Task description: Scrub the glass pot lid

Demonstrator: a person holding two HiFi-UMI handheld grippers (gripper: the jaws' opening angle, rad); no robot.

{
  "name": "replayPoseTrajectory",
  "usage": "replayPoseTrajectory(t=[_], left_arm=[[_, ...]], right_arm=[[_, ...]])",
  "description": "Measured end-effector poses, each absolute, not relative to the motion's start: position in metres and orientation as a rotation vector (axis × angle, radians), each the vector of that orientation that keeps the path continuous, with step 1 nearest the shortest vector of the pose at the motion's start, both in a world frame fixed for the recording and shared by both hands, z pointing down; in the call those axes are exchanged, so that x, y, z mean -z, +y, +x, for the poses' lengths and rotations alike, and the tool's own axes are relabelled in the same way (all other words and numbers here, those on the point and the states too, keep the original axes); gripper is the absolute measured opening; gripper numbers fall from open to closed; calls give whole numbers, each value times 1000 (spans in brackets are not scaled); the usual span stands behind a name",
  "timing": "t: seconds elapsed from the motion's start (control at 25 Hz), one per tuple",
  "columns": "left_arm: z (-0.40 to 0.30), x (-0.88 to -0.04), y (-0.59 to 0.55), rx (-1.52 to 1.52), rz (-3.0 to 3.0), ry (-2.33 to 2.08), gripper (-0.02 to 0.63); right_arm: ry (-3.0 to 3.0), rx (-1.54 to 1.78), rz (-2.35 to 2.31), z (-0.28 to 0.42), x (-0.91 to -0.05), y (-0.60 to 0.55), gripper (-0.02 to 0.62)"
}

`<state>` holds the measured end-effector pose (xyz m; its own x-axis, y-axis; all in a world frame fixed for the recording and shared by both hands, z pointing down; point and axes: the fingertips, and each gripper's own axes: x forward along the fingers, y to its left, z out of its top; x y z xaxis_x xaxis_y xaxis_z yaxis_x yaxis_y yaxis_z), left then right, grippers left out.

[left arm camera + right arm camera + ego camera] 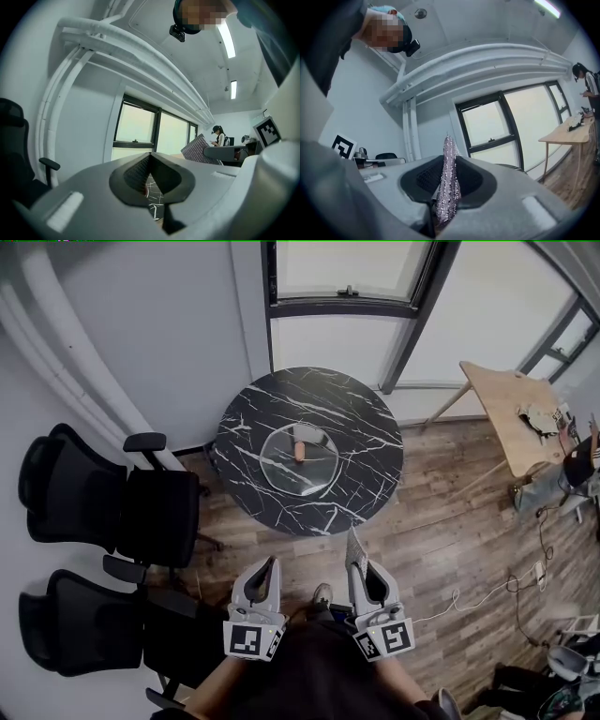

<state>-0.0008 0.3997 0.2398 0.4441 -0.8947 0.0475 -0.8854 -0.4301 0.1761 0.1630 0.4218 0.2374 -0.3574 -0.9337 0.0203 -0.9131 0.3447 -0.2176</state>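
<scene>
At the centre of the round black marble counter (pixel 375 427), the clear glass pot lid (pixel 298 461) lies untouched. Well short of the counter, a glittery silver scrubbing pad (pixel 447 187) is clamped in the right claw (pixel 360 568); the left claw (pixel 273 562) is closed on nothing. Scrubbing is judged not yet begun.

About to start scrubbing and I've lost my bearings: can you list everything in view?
glass pot lid: one, clear with a brown knob, centre of the round table
round table: one, black marble with white veins, straight ahead
office chairs: two, black, left of the round table
wooden table: one, pale wood, right of the round table
scouring pad: one, glittery silver, upright between the right tongs
left tongs: one, grey, shut and empty
right tongs: one, grey, shut on the scouring pad
</scene>
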Motion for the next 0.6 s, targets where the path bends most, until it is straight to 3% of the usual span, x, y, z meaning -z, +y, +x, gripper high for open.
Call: replayPoseTrajectory(t=[0.6], left_arm=[[72,-240,385,48,2456,-1674,2]], right_arm=[[2582,320,-1584,230,-251,396,77]])
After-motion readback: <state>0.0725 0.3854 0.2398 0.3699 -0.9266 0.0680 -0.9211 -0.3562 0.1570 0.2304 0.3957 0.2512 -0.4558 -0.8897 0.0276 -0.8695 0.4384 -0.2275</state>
